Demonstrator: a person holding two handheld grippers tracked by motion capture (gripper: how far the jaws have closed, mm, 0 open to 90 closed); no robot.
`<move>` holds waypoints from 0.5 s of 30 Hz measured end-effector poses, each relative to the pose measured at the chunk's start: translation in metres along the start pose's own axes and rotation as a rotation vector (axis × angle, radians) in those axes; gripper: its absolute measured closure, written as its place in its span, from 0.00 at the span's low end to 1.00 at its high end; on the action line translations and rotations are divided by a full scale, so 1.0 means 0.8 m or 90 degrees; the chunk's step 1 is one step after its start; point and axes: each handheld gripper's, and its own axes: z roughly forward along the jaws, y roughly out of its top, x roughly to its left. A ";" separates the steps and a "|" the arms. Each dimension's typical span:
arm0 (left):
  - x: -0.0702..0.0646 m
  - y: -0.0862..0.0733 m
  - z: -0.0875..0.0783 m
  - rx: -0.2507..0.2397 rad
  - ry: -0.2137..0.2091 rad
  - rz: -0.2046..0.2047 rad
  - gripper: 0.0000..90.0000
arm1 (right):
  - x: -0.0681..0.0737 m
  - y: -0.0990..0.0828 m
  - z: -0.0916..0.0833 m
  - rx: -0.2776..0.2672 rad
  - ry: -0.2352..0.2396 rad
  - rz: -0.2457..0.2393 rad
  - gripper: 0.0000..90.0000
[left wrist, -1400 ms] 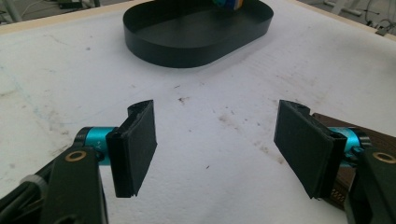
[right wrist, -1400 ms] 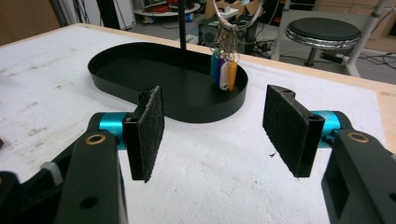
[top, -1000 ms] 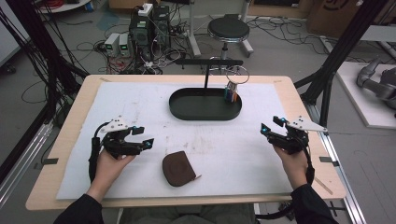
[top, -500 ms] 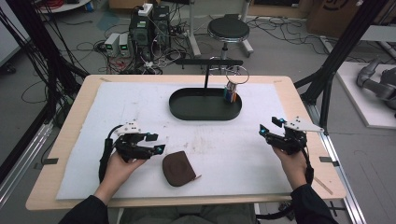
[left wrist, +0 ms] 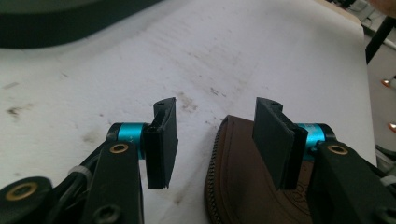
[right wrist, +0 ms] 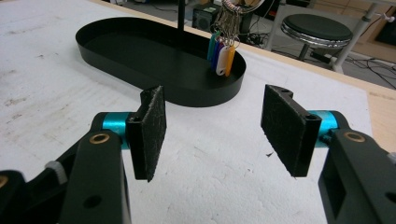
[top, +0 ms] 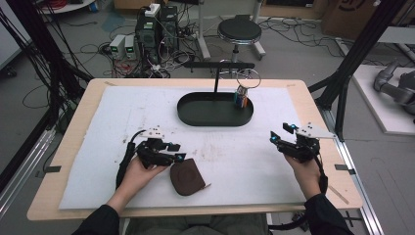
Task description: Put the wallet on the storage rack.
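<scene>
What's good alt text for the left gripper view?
The left hand-held gripper hovers with its jaws open, which have just been closing, over the zipped edge of a brown leather pouch lying on a stained white table mat. The edge of a black tray crosses the top left corner.

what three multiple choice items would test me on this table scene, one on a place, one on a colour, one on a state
1. Where does the brown pouch lie?
A. in the black tray
B. on the white mat by the left tool
C. beside the right tool

2. What colour is the oval tray?
A. black
B. white
C. red

3. How does the right tool stand?
A. clamped on the key tags
C. shut on the pouch
B. open, nothing between its pads

Answers: 1 B, the pouch sits on the mat at the left tool. 2 A, its wall is black. 3 B, bare mat shows between its pads.
</scene>
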 end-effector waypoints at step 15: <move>0.014 -0.008 0.026 0.077 -0.102 -0.107 0.69 | 0.004 0.000 0.007 0.018 0.017 -0.005 0.47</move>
